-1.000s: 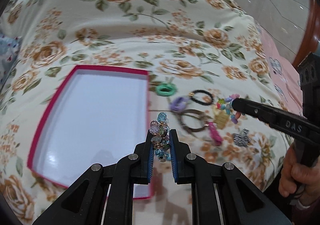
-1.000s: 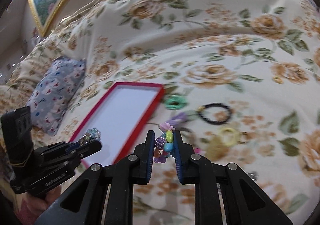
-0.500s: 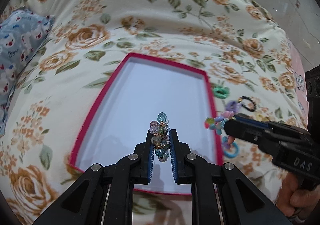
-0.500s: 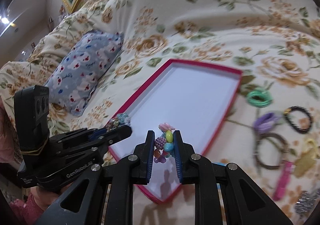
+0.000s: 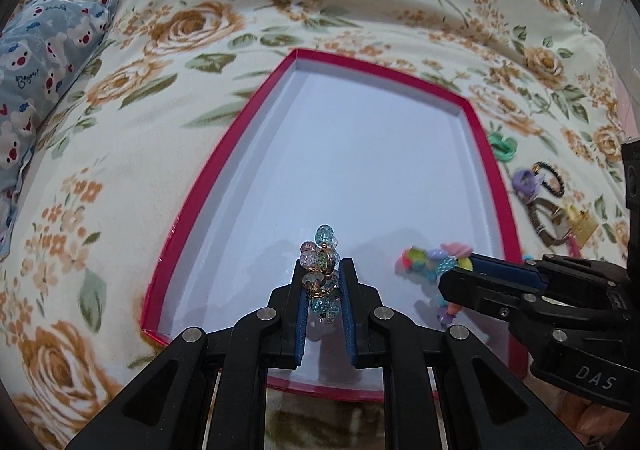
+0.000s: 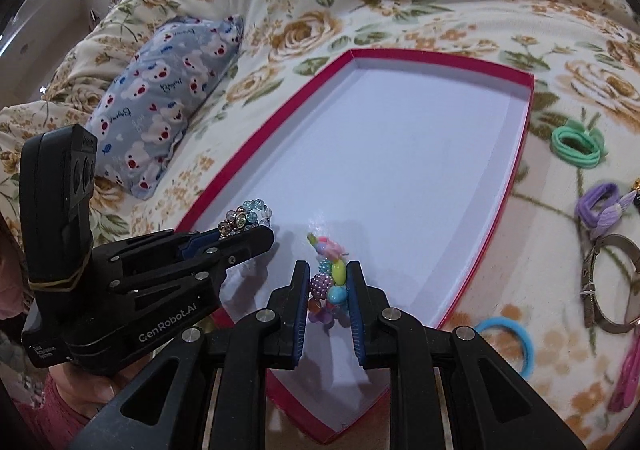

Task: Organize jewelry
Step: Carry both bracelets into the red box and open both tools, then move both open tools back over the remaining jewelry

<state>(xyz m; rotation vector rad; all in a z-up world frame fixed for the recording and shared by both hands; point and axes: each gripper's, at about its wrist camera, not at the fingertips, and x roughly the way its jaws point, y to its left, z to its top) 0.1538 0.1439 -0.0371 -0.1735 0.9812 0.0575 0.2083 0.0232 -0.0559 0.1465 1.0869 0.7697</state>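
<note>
Bracelets, 1 clamped in each gripper [image 5: 324, 278] [image 6: 328, 282], hang over red-rimmed tray [image 5: 496, 186].

Black plastic grippers [image 5: 323, 270] with blue pads [image 6: 354, 306], silver screws — white "GenRobot.AI" and "DAS" lettering — pink knit sleeve [image 6: 60, 416].

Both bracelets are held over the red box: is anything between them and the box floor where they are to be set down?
Nothing visible. The crystal bead bracelet in the left gripper and the colourful bead bracelet in the right gripper hang over the bare white floor of the red box, with no lid or item beneath.
</note>
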